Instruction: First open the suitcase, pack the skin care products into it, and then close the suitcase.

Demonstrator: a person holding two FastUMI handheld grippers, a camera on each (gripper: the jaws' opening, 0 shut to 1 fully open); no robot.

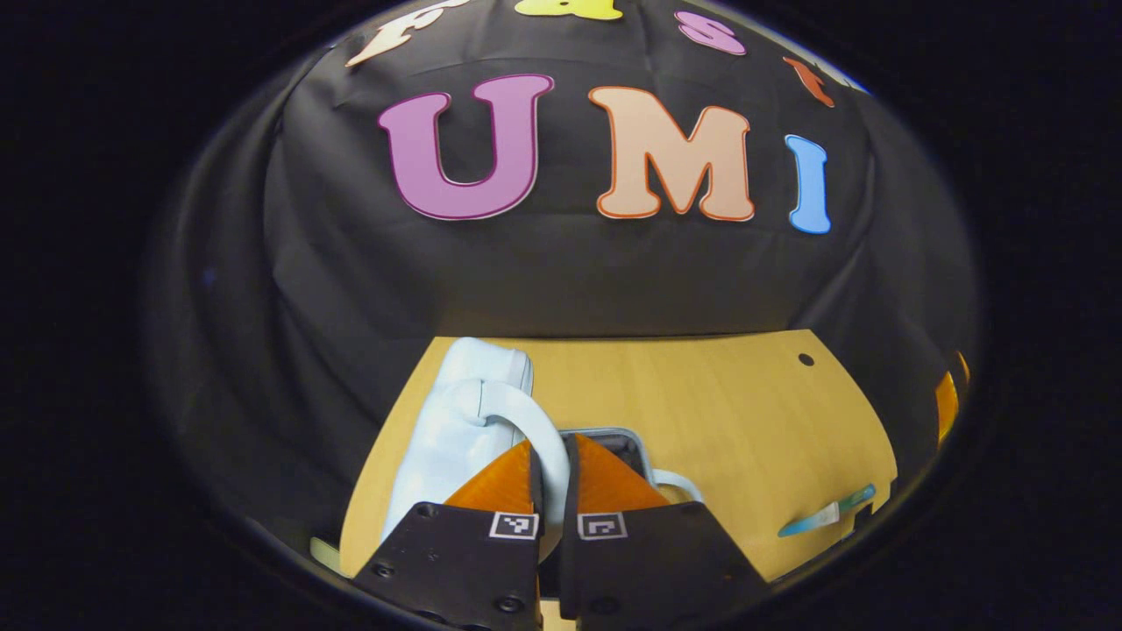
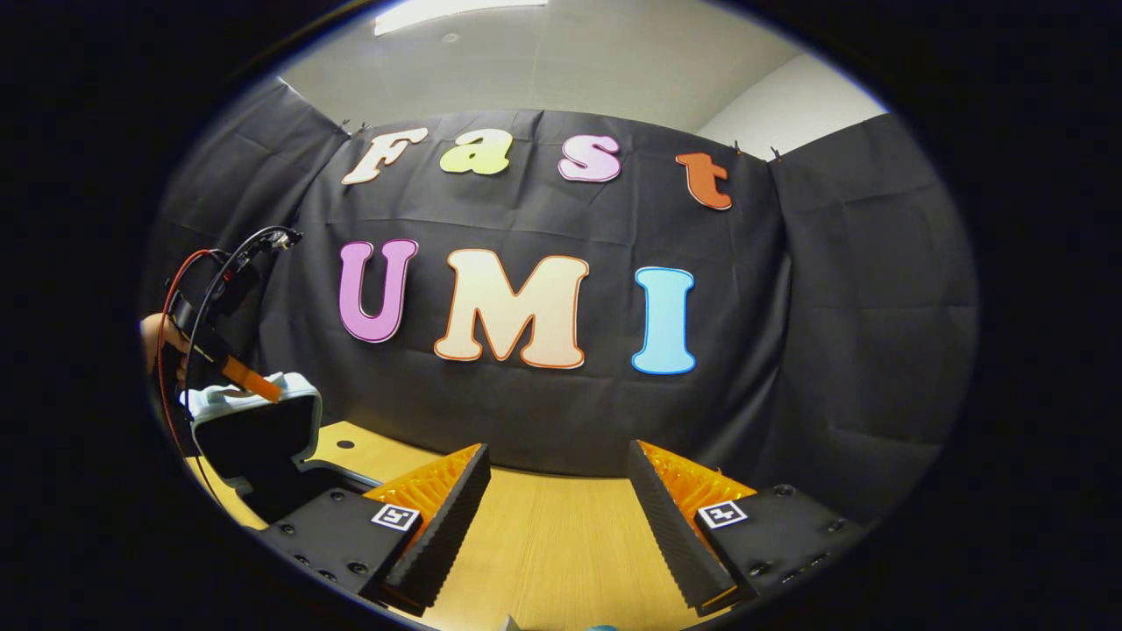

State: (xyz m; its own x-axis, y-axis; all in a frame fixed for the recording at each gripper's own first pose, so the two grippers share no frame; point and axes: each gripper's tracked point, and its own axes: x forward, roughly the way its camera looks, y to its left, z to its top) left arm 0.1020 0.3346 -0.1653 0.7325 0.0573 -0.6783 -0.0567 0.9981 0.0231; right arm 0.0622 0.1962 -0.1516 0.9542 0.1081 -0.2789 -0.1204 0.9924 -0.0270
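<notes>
My left claw (image 1: 554,491) grips the suitcase (image 1: 465,421) handle (image 1: 535,429), lid half up: opening step. Right claw (image 2: 554,517) waits released; next, lift the lid fully.

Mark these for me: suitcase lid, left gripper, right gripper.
suitcase lid (image 2: 254,434): right gripper view, on the dark inner face of the raised lid.
left gripper (image 1: 552,473): left gripper view, between its fingertips, closed on the lid's pale handle.
right gripper (image 2: 557,491): right gripper view, in the gap between its spread fingertips.
</notes>
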